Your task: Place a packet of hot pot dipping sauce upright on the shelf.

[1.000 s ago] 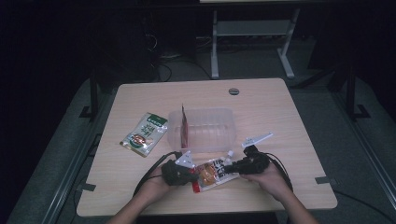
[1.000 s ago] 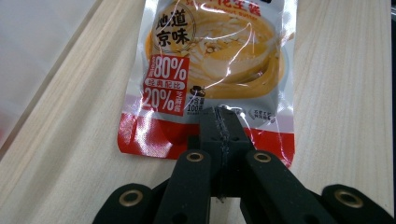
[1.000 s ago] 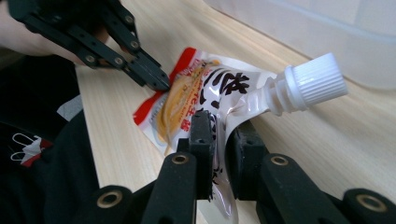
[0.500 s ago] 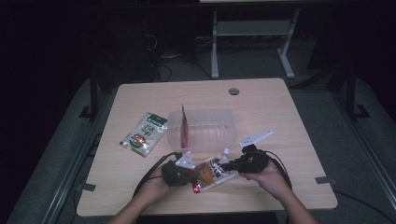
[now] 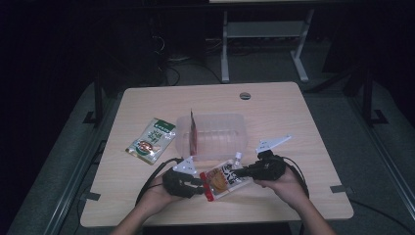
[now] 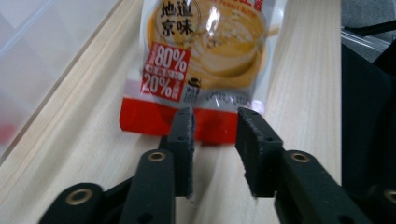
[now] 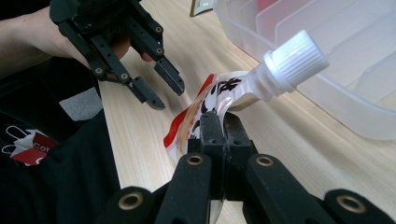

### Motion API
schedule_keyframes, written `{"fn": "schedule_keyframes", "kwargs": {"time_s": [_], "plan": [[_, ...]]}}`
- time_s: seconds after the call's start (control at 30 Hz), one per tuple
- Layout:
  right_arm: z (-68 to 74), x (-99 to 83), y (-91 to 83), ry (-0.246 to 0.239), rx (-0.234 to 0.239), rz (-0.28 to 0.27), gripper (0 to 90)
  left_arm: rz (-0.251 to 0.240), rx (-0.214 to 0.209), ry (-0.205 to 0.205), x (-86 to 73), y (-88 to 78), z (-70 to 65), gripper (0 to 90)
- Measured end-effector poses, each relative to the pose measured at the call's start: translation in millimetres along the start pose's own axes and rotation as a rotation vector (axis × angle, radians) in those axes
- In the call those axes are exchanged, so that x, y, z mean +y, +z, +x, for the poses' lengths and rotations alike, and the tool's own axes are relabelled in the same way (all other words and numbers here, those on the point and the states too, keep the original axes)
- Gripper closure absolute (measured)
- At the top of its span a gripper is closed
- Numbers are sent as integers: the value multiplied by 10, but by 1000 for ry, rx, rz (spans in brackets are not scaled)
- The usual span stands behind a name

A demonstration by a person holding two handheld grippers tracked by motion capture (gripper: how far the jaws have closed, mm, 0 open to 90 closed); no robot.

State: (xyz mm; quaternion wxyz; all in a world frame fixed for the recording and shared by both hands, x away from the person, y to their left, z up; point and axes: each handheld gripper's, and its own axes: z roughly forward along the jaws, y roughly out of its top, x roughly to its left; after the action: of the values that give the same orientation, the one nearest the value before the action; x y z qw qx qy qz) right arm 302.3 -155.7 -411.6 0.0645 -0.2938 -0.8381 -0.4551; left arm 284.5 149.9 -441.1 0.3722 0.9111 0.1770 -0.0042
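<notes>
While the right gripper (image 7: 219, 122) alone pinches the orange spouted sauce pouch (image 5: 224, 179) (the left gripper (image 6: 214, 128) has just opened off its red hem), the pouch could swing and slip free near the clear plastic bin (image 5: 211, 134).

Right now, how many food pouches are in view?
2. The green pouch lies flat on the table left of the clear bin. The spouted pouch is at the near edge, pinched by the right gripper. More may sit hidden inside the bin.
</notes>
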Motion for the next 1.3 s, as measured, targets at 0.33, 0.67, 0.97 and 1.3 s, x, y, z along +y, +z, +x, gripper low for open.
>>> {"fn": "schedule_keyframes", "kwargs": {"time_s": [0.33, 0.67, 0.97, 1.3], "plan": [[38, 45, -112, -11, 3, -28, 896, -15, 9, -20, -137, -195, -78, 386], [70, 131, -206, -31, 4, -62, 896, -33, 37, -51, -316, -407, -66, 383], [88, 232, -307, -38, 16, -106, 898, -41, 47, -67, -340, -400, -8, 385], [110, 407, -462, -36, 47, -200, 899, -39, 42, -68, -349, -392, 4, 383]]}}
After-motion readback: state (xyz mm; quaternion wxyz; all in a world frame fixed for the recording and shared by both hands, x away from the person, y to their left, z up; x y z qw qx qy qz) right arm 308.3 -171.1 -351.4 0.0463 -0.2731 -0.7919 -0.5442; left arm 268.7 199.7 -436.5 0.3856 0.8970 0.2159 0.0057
